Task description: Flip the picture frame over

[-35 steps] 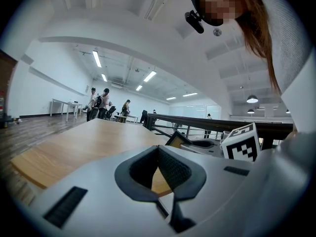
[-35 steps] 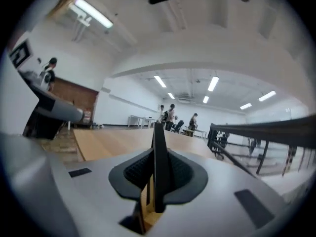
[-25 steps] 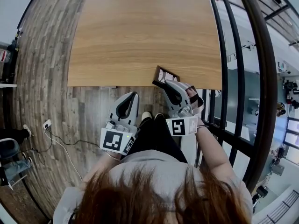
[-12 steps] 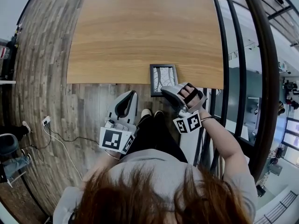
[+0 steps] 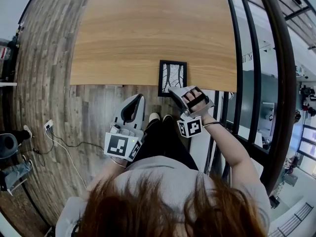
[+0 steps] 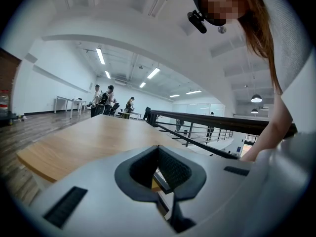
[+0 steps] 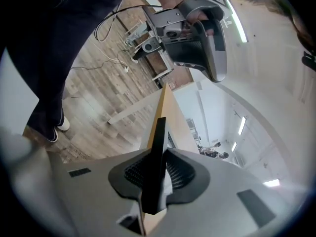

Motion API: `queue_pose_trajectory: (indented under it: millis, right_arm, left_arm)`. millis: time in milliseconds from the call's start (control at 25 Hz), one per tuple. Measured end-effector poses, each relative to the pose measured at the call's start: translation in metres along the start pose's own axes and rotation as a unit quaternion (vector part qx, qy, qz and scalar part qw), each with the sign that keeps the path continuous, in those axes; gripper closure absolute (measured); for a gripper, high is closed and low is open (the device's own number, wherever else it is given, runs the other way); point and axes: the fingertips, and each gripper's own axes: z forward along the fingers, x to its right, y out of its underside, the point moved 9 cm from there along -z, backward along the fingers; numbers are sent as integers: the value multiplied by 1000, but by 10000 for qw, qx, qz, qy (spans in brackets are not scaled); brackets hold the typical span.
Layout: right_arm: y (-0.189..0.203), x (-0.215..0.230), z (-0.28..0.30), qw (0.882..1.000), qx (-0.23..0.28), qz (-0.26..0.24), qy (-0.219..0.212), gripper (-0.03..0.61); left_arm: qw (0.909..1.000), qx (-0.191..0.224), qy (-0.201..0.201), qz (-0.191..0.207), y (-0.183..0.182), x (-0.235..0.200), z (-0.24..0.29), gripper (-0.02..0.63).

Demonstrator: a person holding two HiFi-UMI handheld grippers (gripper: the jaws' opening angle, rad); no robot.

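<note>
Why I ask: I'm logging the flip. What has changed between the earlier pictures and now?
The right gripper rolled over and sank, turning the picture frame from tilted on edge to lying about flat at the near edge of the table, print side up. Its jaws stay clamped on the frame's near edge; nothing was let go. The left gripper kept still, shut and empty, short of the table.

Light wooden table; grey-brown plank floor off its left and near edges; black metal railing along its right edge; white walls; ceiling strip lights, lit
</note>
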Motion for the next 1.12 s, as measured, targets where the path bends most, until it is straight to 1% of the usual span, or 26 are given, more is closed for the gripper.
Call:
queue_pose_trajectory:
  millis: [200,560,680,840,1000,1120]
  right_arm:
    - [5,-8,4,9999,-2,-161,-63,503]
    - [10,-16,16,9999,-90,-128,-14,495]
    - [12,-13,18,10000,-59,24,9,495]
    - [12,-12,18,9993,-17,360,7,488]
    - [9,-9,19,9993,-123,354,-61,480]
    - [7,-4,19,9982,-160,543,-179,463]
  left_arm:
    - [10000,-10,14,-1,-2,2,0,607]
    - [10000,-8,20,-31,-2,2,1,607]
    - [10000,-16,36,-39,-1,3,3,607]
    - [9999,-32,31,-105,0,3,3,607]
    - [9999,-17,37,-108,-2,3,2,607]
    - [9999,-16,73,-92,-3,5,1,607]
